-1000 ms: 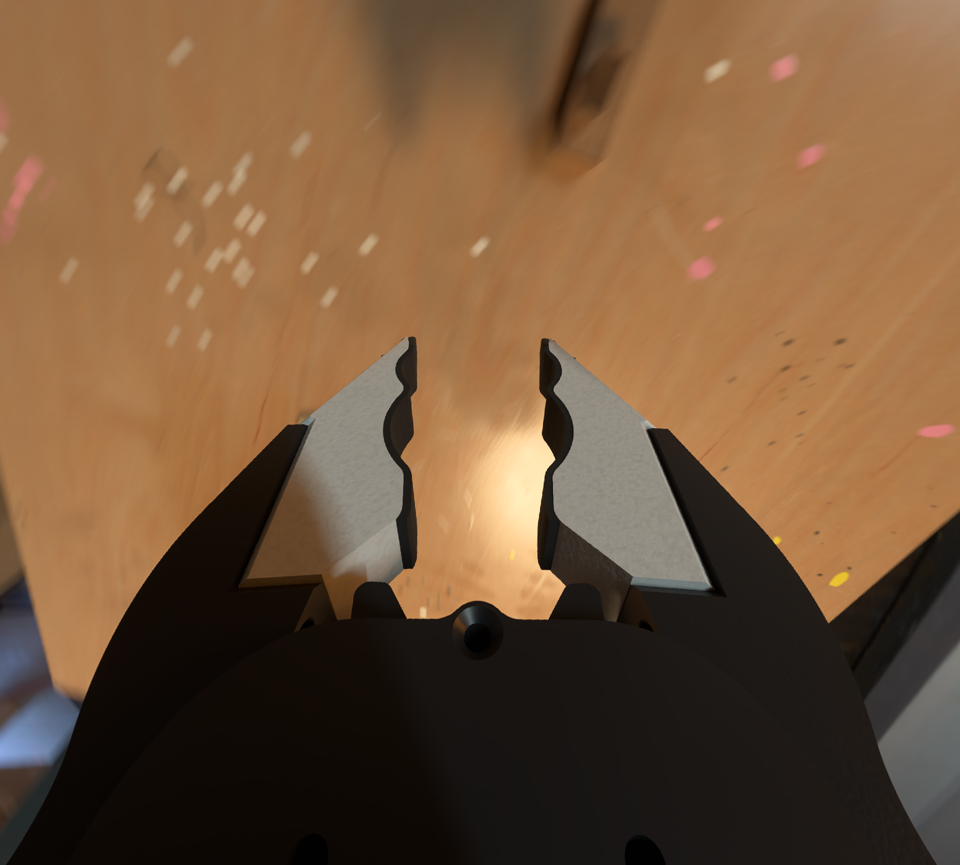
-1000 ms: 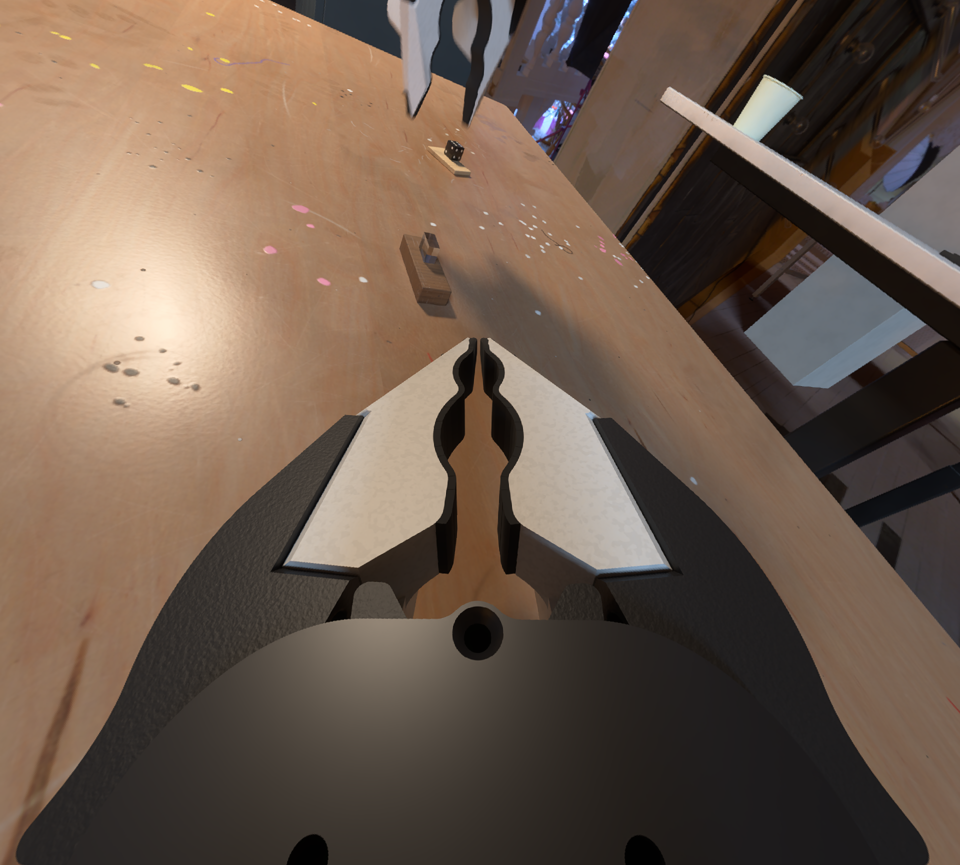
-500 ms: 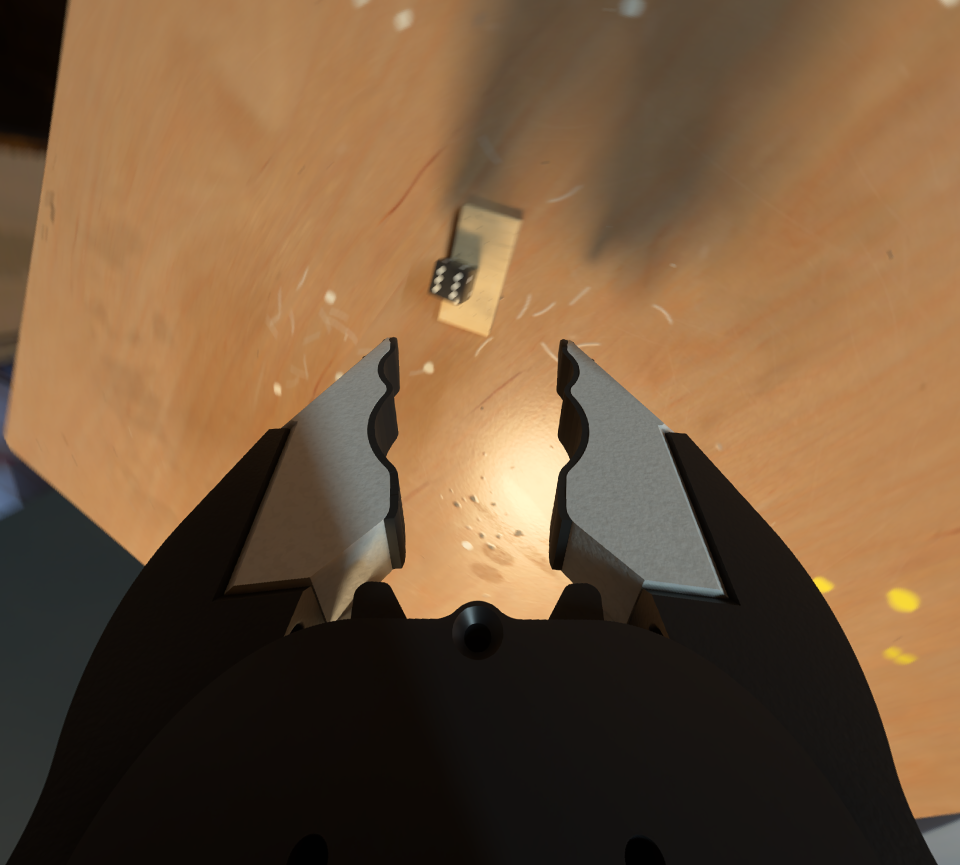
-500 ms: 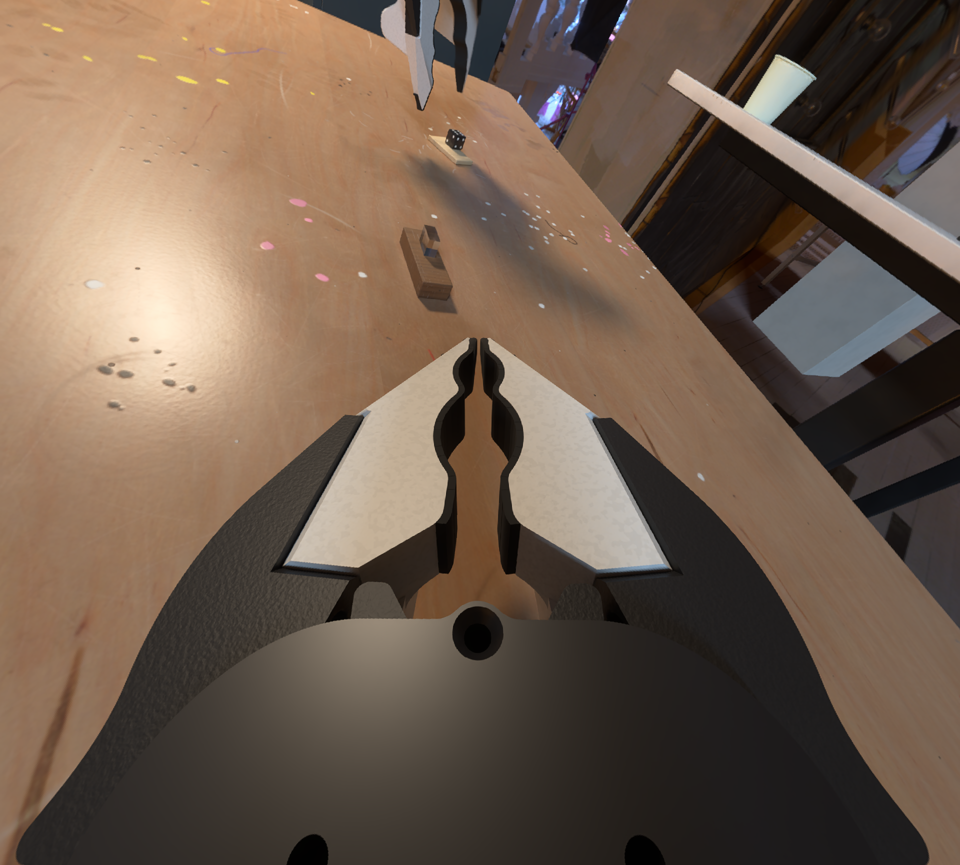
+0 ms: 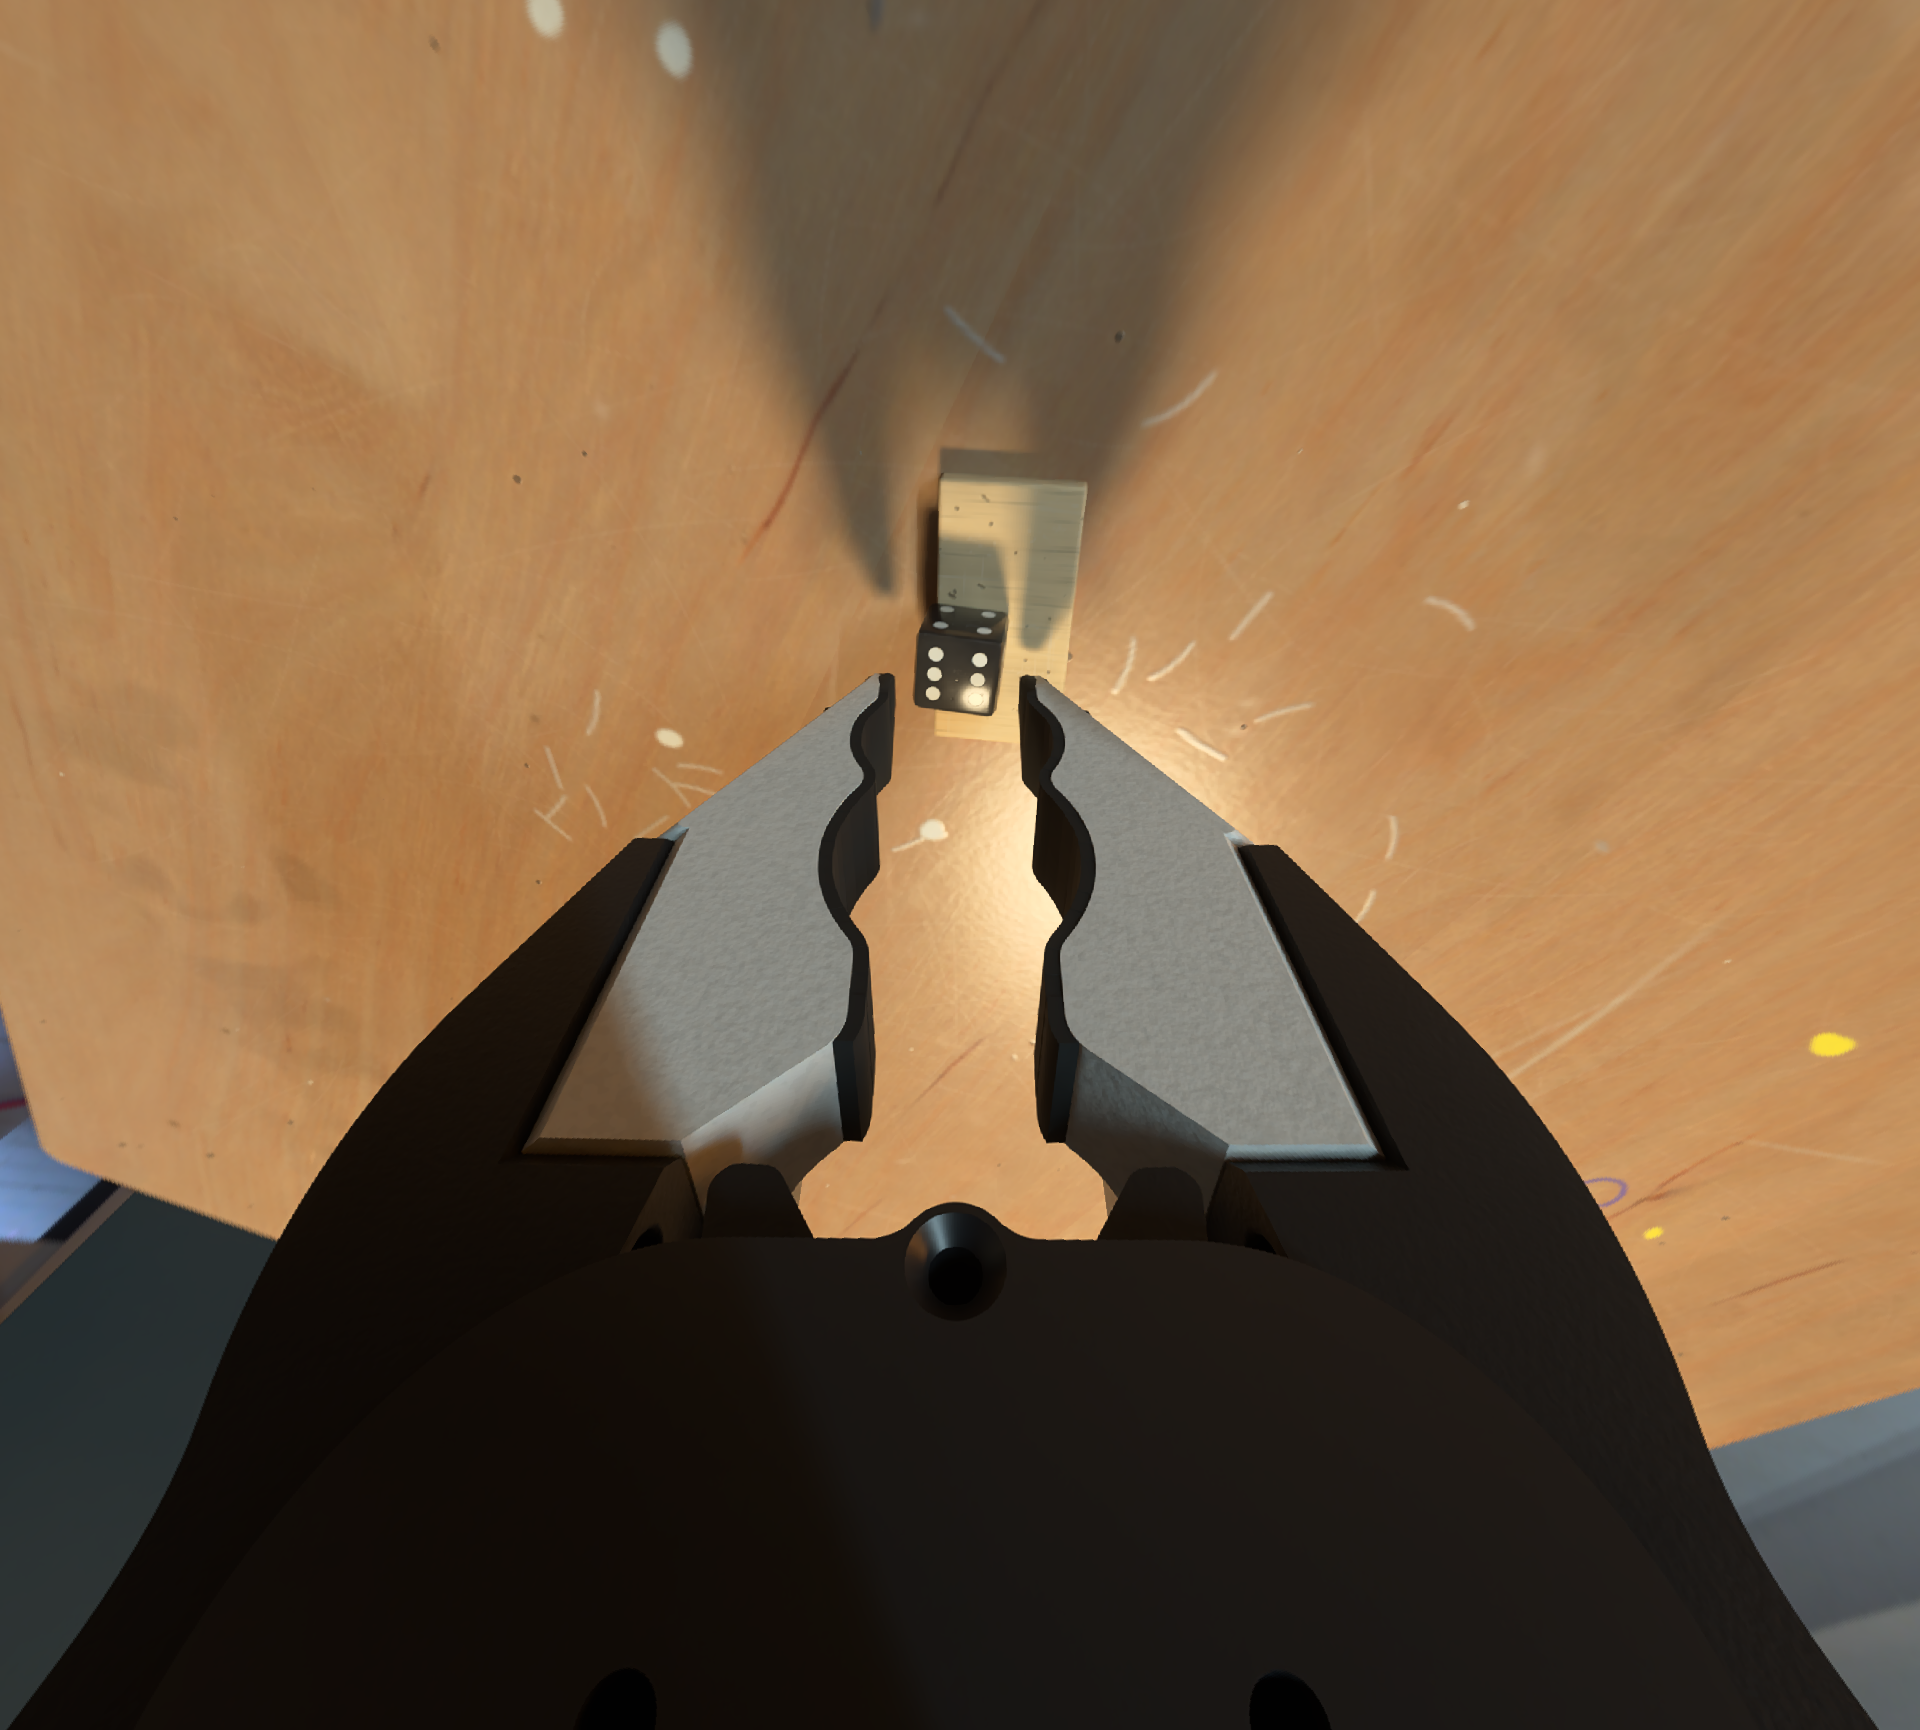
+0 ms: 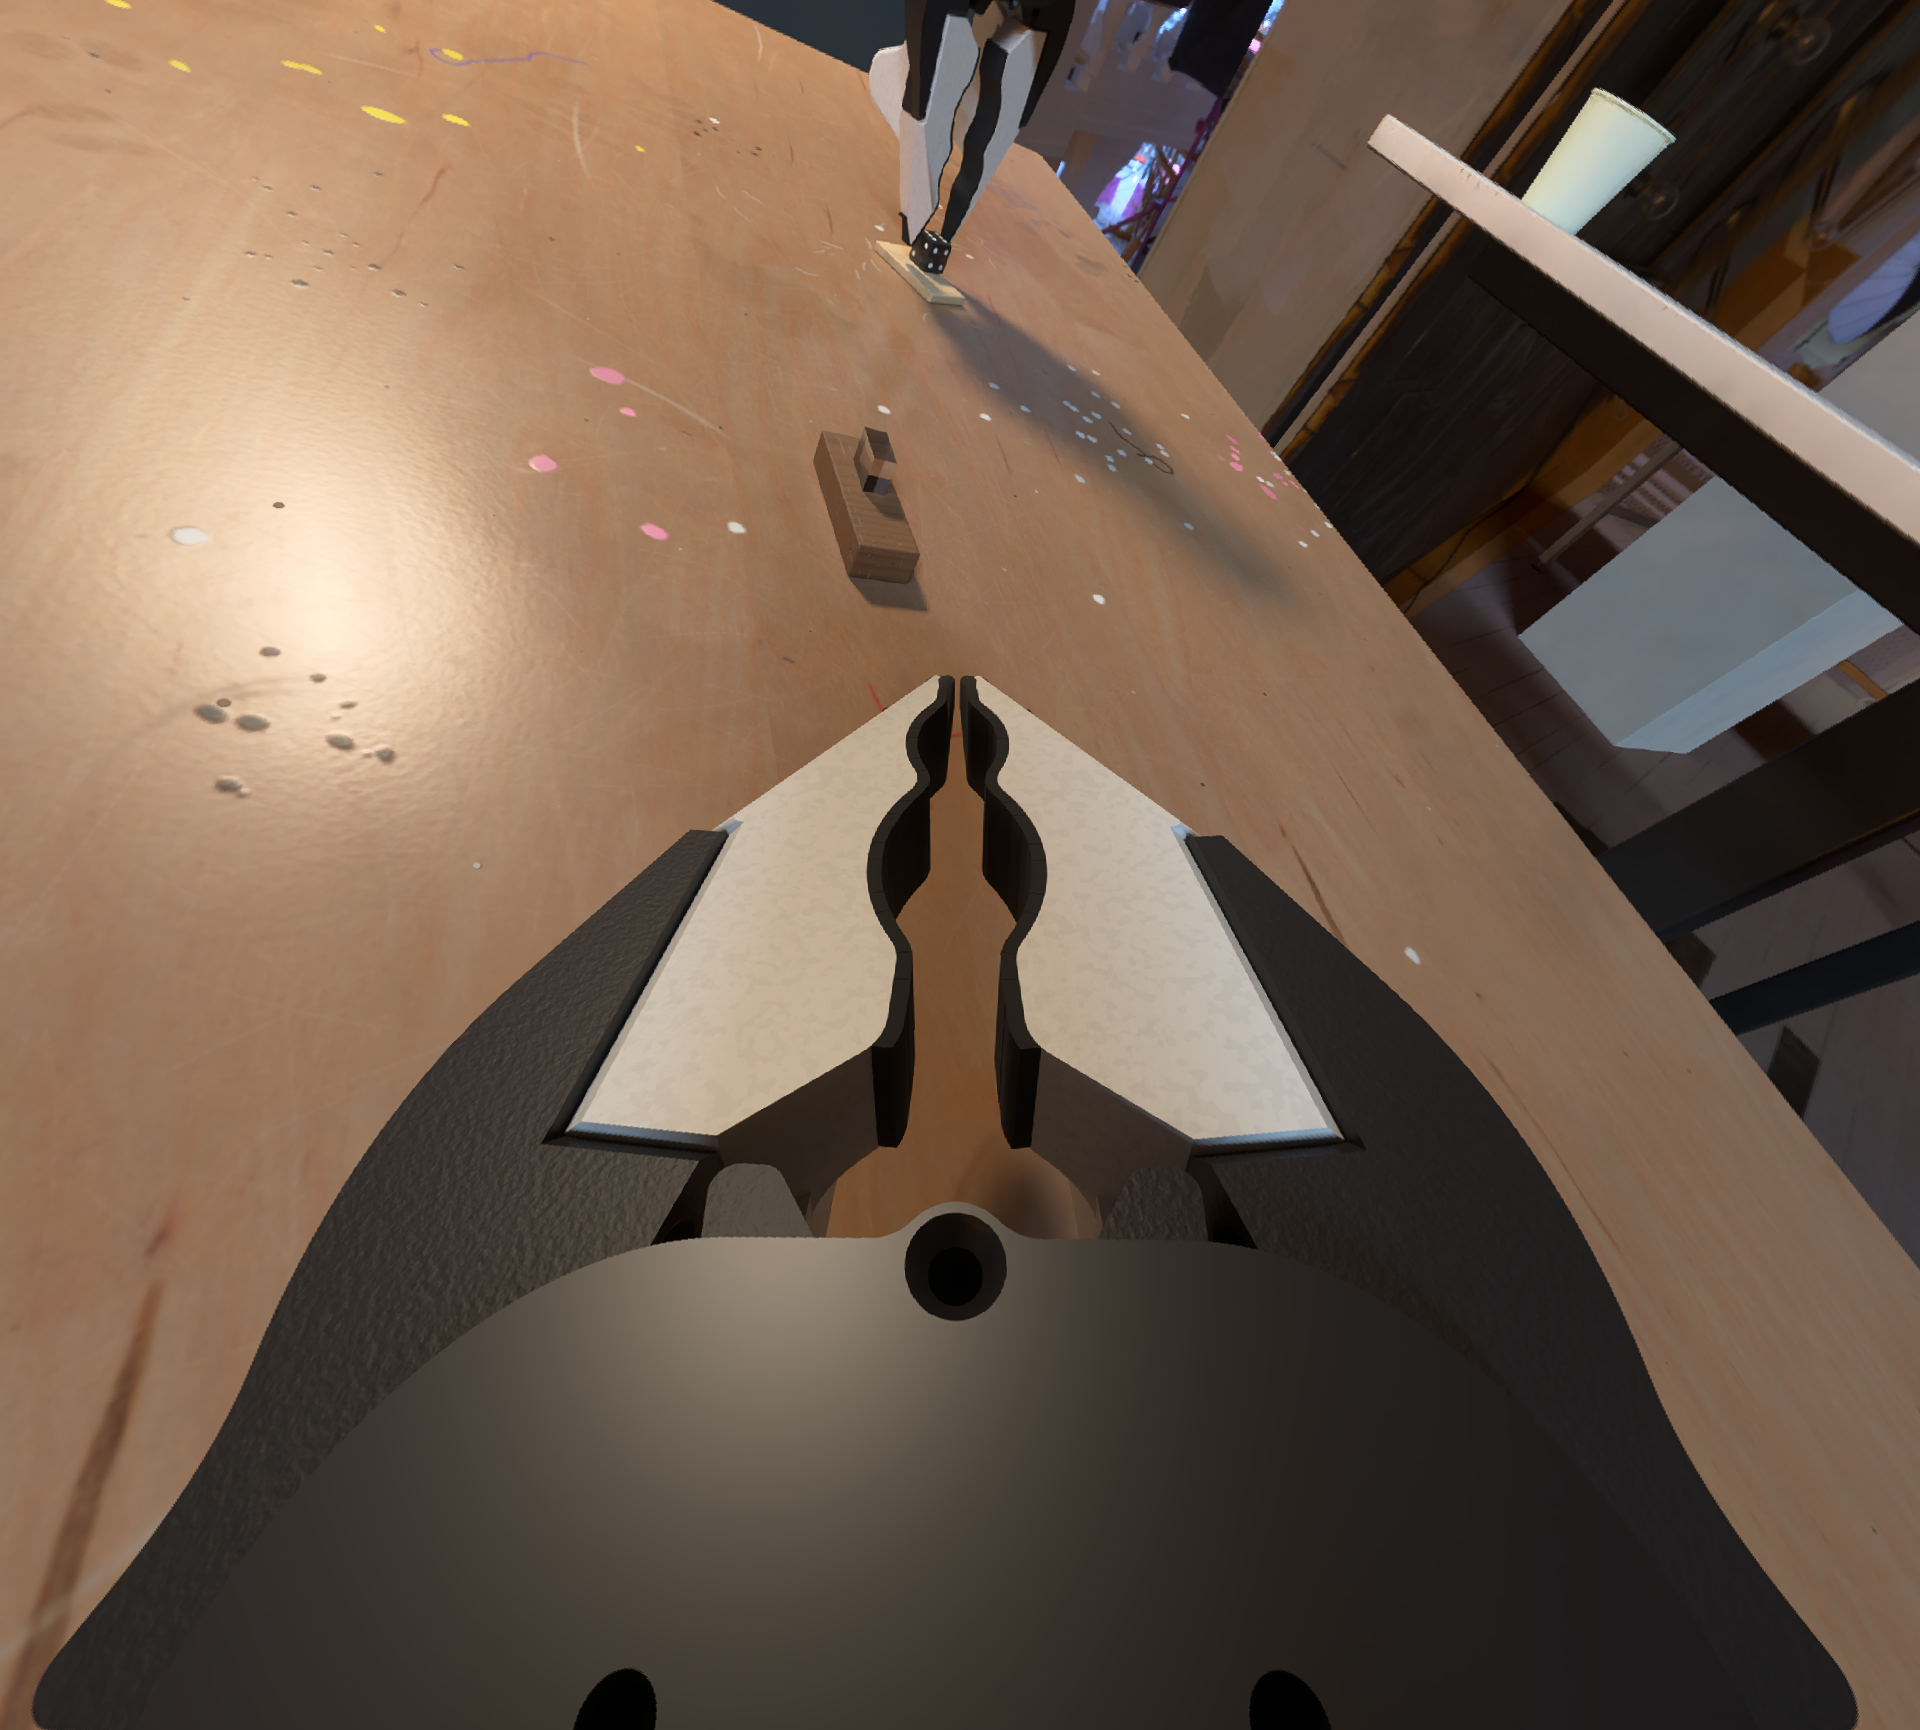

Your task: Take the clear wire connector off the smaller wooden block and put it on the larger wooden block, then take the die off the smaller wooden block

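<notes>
Since the earlier frame: left gripper (image 5: 956,693) has descended, jaws apart astride die (image 5: 960,660) on smaller wooden block (image 5: 1023,527) | connector (image 6: 879,456) sits on larger wooden block (image 6: 860,508) | right gripper (image 6: 956,688) nearly closed, empty | risk: off-centre closing nudges die off the block edge.

Black die (image 5: 960,664) white pips, pale block (image 5: 1023,537), dark-brown block (image 6: 862,511)

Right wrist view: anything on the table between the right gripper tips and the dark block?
Nothing: bare table between right gripper and dark block, in the right wrist view.
</notes>
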Motion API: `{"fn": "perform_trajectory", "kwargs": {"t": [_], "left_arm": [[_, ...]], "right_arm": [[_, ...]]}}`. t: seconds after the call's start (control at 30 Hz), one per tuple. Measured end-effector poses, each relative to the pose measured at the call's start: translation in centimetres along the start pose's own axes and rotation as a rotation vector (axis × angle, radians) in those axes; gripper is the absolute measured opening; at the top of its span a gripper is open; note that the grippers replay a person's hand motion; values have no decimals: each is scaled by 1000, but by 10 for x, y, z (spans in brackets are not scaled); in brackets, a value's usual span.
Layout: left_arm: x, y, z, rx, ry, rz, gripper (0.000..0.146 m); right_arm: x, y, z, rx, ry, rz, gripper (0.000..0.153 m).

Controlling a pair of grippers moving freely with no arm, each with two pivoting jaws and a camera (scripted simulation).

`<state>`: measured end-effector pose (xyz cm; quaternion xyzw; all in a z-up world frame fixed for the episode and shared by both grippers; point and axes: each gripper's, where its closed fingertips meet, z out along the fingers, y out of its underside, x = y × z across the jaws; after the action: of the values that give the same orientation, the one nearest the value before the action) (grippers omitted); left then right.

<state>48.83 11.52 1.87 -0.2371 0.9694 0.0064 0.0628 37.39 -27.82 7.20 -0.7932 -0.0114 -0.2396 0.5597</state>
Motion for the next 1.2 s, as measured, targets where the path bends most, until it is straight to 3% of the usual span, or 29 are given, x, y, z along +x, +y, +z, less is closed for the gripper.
{"fn": "perform_trajectory", "kwargs": {"t": [0.1,0.73,0.87,1.0,1.2], "left_arm": [[0,4,4,-36,-5,14,17],[7,4,-4,-41,-30,28,17],[29,-39,-36,109,-63,94,17],[94,-115,-68,316,-73,283,17],[169,-184,-65,507,42,386,17]], "right_arm": [[0,-1,-1,8,-1,5,1],[0,-3,-3,26,-4,10,1],[0,-3,-2,25,-5,7,1],[0,-3,-2,25,-4,2,1],[0,-5,-4,36,3,-2,1]]}}
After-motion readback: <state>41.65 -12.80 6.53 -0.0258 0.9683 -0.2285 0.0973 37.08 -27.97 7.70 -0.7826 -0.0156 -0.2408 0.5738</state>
